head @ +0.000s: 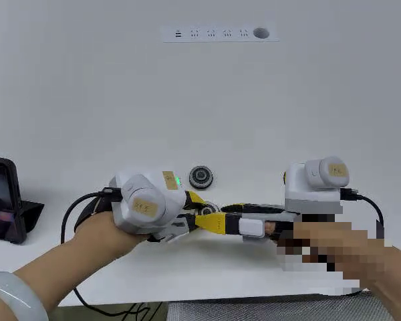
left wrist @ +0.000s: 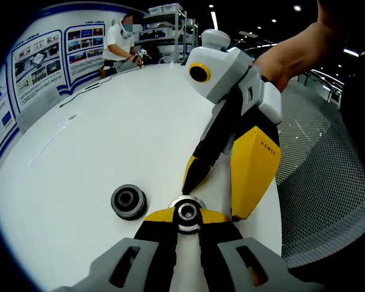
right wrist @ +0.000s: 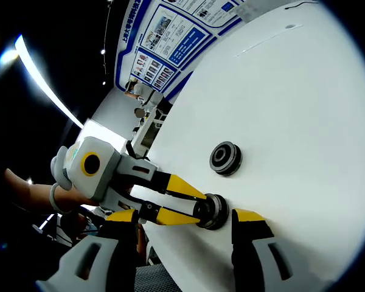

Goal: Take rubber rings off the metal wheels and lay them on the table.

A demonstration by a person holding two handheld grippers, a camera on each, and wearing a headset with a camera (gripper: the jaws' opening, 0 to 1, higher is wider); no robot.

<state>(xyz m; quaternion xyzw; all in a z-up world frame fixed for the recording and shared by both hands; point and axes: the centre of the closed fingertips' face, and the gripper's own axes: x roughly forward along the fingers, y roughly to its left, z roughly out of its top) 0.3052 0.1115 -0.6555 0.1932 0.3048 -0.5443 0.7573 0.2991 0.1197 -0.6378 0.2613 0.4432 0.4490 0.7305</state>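
Left gripper [left wrist: 187, 215] clamps round metal wheel [left wrist: 187, 211].

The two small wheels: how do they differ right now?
The held wheel is pinched in the left tool; the loose wheel lies free on the table. The right tool stands open around the held wheel; nothing touches the loose wheel. Both are small, round, with a centre hole.

Surface: broad white table [head: 120, 100] | lay on it: long white power strip [head: 219, 33] far side; round black-rimmed metal wheel [head: 201, 176] mid-table; dark screen on a stand [head: 3, 199] left edge
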